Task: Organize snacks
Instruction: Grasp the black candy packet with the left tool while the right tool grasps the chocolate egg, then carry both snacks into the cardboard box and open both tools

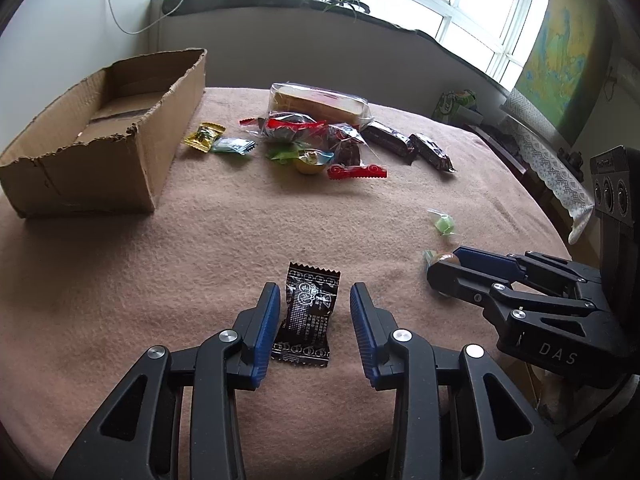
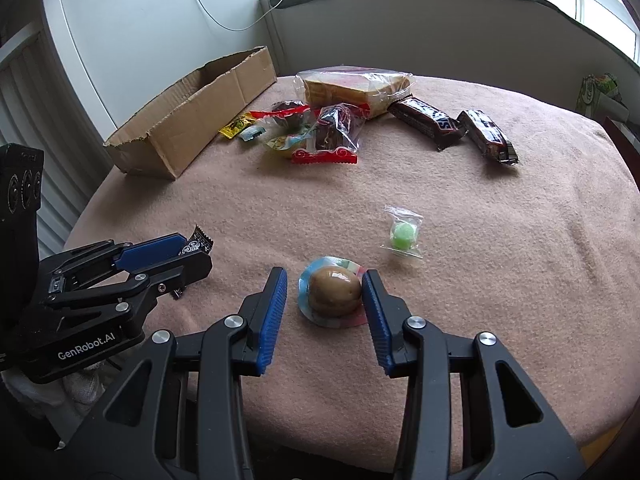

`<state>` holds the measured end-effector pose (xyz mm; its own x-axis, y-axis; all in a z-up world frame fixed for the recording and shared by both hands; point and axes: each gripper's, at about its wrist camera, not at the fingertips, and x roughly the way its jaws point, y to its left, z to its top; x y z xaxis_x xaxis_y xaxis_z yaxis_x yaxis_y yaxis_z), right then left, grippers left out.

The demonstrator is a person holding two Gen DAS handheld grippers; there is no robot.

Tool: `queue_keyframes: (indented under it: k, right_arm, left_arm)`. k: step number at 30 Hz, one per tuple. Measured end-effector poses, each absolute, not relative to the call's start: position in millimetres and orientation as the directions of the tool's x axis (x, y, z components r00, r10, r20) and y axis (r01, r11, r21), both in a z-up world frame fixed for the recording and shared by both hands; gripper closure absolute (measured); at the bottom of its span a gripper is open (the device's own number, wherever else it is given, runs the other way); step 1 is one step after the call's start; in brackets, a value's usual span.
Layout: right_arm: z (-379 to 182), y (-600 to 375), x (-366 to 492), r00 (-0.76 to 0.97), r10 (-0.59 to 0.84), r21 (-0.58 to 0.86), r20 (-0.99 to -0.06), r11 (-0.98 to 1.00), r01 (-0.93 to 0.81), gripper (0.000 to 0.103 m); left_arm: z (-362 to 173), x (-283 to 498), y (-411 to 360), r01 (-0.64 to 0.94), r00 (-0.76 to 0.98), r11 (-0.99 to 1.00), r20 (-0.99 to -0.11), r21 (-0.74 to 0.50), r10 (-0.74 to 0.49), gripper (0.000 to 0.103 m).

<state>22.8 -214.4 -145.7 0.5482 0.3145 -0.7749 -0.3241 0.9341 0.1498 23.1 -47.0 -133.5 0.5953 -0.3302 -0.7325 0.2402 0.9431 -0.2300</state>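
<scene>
My left gripper stood open around black packet; my right gripper open around round cake. Box looked empty; most snacks remained unsorted.

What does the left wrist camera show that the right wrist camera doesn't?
Only the left wrist view shows the whole black wrapper, standing between the left gripper's fingers, and the inside of the cardboard box.

Only the right wrist view shows the whole brown round snack on its plastic-wrapped disc, between the right gripper's fingers.

Both show the green candy, the two chocolate bars, the wrapped bread and the pink cloth.
</scene>
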Motion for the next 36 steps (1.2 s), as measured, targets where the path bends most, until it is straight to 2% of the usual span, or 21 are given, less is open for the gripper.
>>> queue_keyframes:
  k: [3, 9, 20, 36]
  right_arm:
    - [-148.0, -214.0, 23.7, 0.545, 0.309, 0.14, -0.78, 0.934, -0.329, 0.062]
    - [-149.1, -213.5, 24.9, 0.546, 0.297, 0.125, -0.783, 0.935, -0.331, 0.069]
    - [-138.4, -214.6, 23.8, 0.556, 0.324, 0.153, -0.765, 0.931, -0.333, 0.069]
    - [-80.8, -173.7, 69.4, 0.622, 0.409, 0.15, -0.668, 0.892, -0.426, 0.069]
  left_arm:
    - [-135.0, 22.4, -47.3, 0.242, 0.597, 0.944, -0.733, -0.223, -0.326, 0.072]
    - [-137.1, 21.5, -49.1, 0.246, 0.612, 0.952, -0.732, -0.183, -0.299, 0.078]
    - [-128.5, 20.5, -38.5, 0.216, 0.637, 0.955, -0.712, -0.204, -0.296, 0.079]
    - [-82.1, 40.3, 7.0, 0.139, 0.741, 0.968, -0.626, -0.211, -0.243, 0.079]
